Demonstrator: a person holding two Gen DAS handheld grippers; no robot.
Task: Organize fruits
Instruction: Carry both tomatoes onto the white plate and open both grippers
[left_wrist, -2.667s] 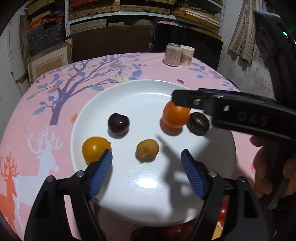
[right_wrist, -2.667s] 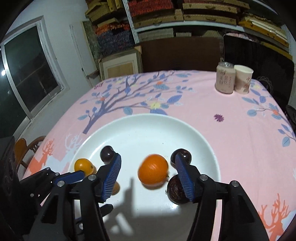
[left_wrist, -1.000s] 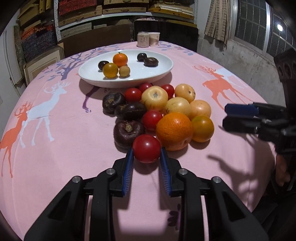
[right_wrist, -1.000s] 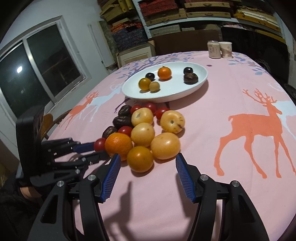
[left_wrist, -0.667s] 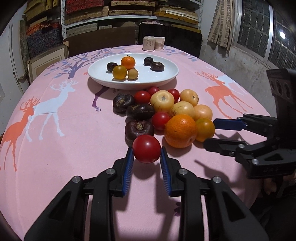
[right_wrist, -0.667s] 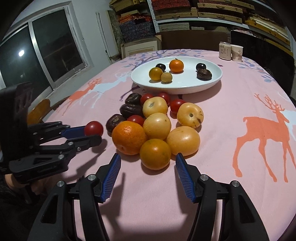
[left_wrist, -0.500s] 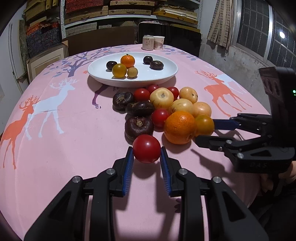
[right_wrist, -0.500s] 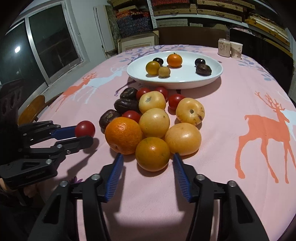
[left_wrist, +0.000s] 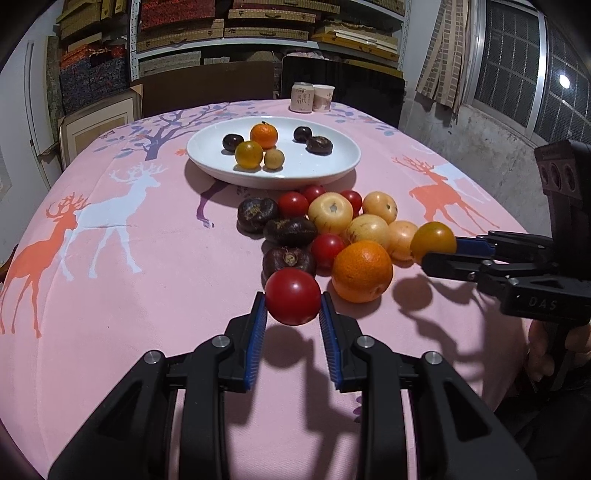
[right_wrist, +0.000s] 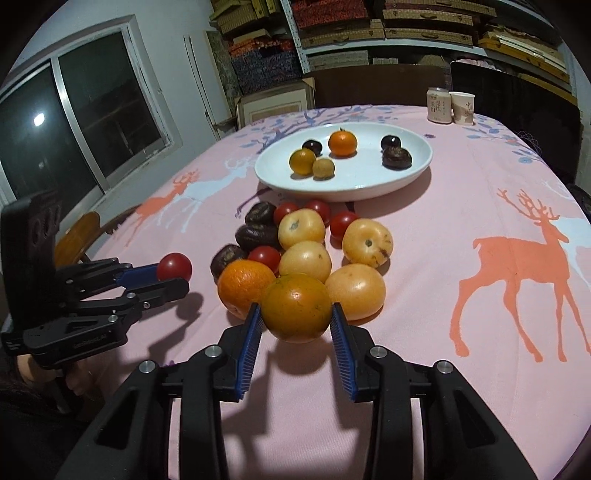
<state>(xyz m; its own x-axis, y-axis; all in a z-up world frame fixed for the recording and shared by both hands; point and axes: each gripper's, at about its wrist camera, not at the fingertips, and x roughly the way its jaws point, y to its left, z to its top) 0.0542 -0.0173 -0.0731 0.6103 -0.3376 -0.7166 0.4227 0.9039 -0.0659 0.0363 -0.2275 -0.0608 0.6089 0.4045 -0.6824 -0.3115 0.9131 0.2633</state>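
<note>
A pink deer-print tablecloth (left_wrist: 110, 280) carries an oval white plate (left_wrist: 332, 168) beyond a pile of loose fruit (right_wrist: 306, 240). The right gripper (right_wrist: 296, 322) clamps a greenish-orange round fruit (right_wrist: 296, 313); the left gripper (left_wrist: 293, 308) clamps a small red tomato (left_wrist: 293, 296). Each wrist view shows the other gripper's load lifted above the cloth.

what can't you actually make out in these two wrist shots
- Print on the small can and paper cup at the table's far edge: too small in both views.
- Near undersides of the round red tomato in the left gripper and the orange-green citrus fruit in the right gripper: face away from both cameras.
- Far side of the white oval plate: hidden behind its own fruits.
- The person: mostly cut off by frame edges.
</note>
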